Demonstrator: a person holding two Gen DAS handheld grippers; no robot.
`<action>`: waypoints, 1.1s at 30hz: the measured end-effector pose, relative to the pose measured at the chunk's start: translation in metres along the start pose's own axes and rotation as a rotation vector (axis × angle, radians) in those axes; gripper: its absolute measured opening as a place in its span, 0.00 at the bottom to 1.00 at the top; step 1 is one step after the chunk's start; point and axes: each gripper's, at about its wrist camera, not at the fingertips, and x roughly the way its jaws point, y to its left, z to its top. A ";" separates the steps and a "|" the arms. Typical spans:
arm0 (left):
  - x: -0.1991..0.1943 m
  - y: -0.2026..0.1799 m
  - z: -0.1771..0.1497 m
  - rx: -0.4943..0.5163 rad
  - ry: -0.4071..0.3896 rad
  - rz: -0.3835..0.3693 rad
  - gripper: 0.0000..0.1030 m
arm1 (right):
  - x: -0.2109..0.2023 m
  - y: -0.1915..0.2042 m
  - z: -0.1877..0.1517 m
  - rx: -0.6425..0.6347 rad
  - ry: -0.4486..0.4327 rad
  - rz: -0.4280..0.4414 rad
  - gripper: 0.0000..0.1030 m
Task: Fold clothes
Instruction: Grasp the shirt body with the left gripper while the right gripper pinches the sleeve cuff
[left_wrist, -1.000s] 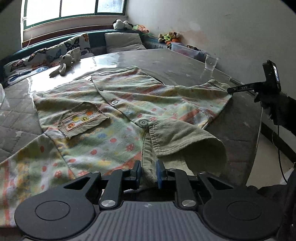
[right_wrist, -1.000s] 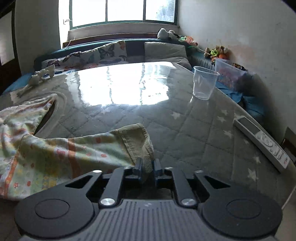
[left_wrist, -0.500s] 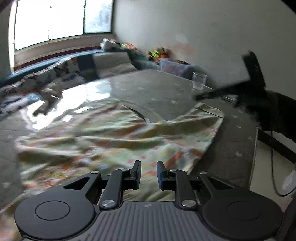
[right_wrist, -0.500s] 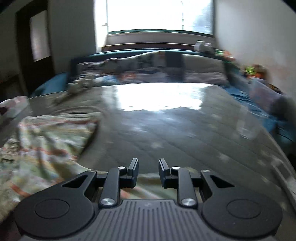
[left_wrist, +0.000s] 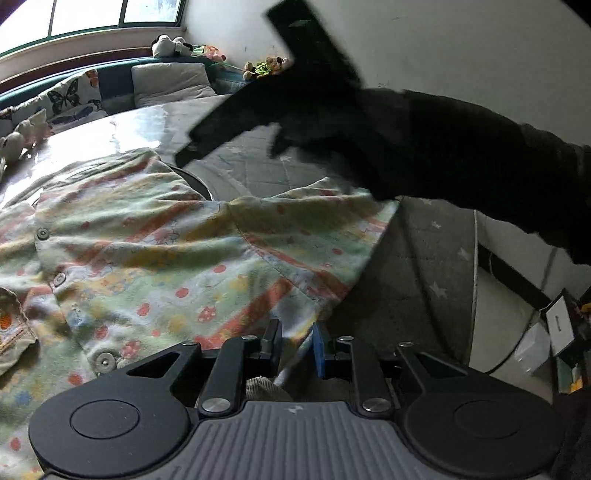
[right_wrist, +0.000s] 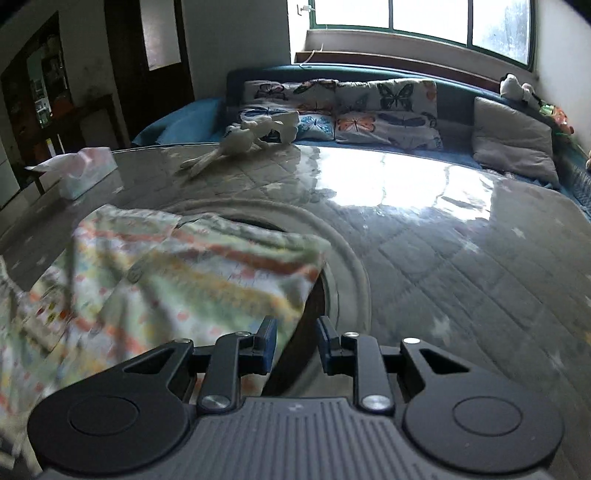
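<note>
A pale green child's shirt (left_wrist: 155, 258) with red and yellow dots, stripes and buttons lies spread on the round quilted table (left_wrist: 417, 266). My left gripper (left_wrist: 297, 345) is open just above the shirt's near hem. In the right wrist view the shirt (right_wrist: 155, 280) lies to the left, its folded sleeve edge raised. My right gripper (right_wrist: 295, 339) is open and empty, over the shirt's right edge and the dark ring in the table. The right gripper and the dark-sleeved arm (left_wrist: 424, 147) cross above the shirt in the left wrist view.
A tissue box (right_wrist: 86, 171) and a white plush toy (right_wrist: 240, 136) sit at the table's far left side. A bench with butterfly cushions (right_wrist: 351, 103) runs behind the table under the window. The table edge (left_wrist: 476, 295) drops off at the right.
Both grippers let go of the shirt's cuffs and opened. The right gripper swung left over the shirt. The sleeves now lie folded inward on the shirt.
</note>
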 end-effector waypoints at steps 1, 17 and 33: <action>0.000 0.001 0.000 -0.003 0.000 -0.006 0.20 | 0.008 -0.003 0.005 0.010 0.004 0.000 0.23; -0.001 0.006 0.000 -0.020 0.002 -0.073 0.19 | 0.061 -0.008 0.035 -0.031 -0.017 -0.055 0.01; -0.018 -0.003 -0.002 -0.004 -0.028 -0.019 0.27 | 0.017 0.014 0.038 -0.124 -0.032 0.009 0.10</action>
